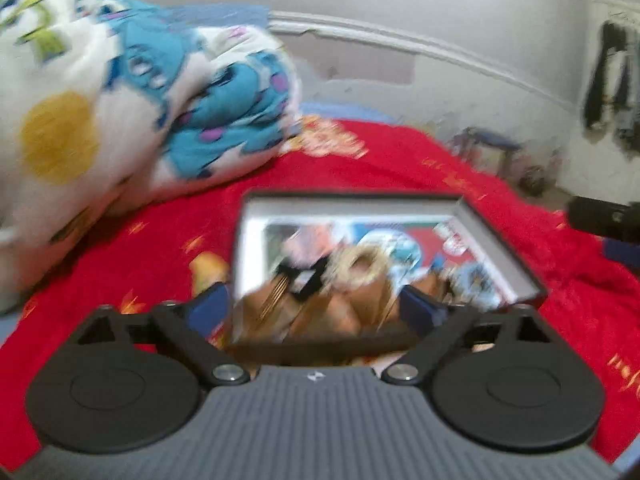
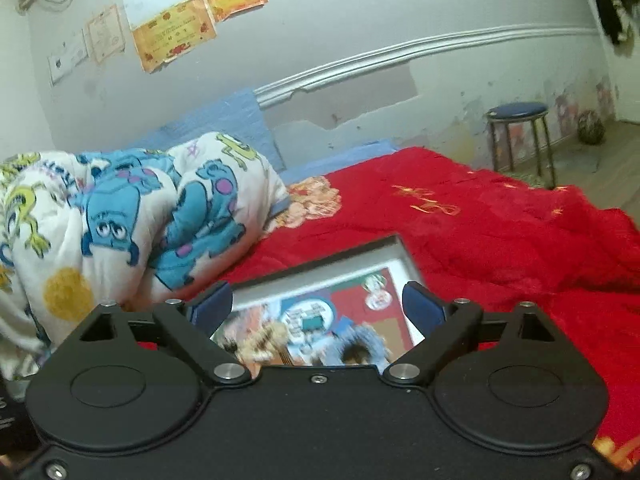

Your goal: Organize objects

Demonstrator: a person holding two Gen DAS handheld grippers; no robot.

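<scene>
Both grippers stand with their blue pads wide apart and nothing pinched between them. In the left wrist view, the left gripper (image 1: 316, 304) looks down over an open box (image 1: 516, 252) that lies on a red blanket (image 1: 400, 168); the box's near end sits in the gap between the pads, but whether either pad touches it cannot be told through the blur. Inside the box is a jumble of small items (image 1: 356, 264), tan, gold and blue, too smeared to name. The tip of the other gripper shows at that view's right edge.

In the right wrist view, the right gripper (image 2: 318, 308) frames the same box (image 2: 404, 258) from another side, pads clear of its rim. A colourful printed picture lines the bottom.

Beyond the box, to the left, a bundled cartoon quilt (image 1: 120, 92) in white, blue and green rests on the blanket, near the box but apart from it. Farther off, a stool (image 2: 518, 114) stands by a peeling wall, with certificates (image 2: 176, 36) pinned higher up.

Judged from this, the box has been set down and the hands are free for the next item. To do that well, keep the pads wide until clear of the rim, so the box is not dragged or tipped on the soft bedding, then pick one target before closing.
</scene>
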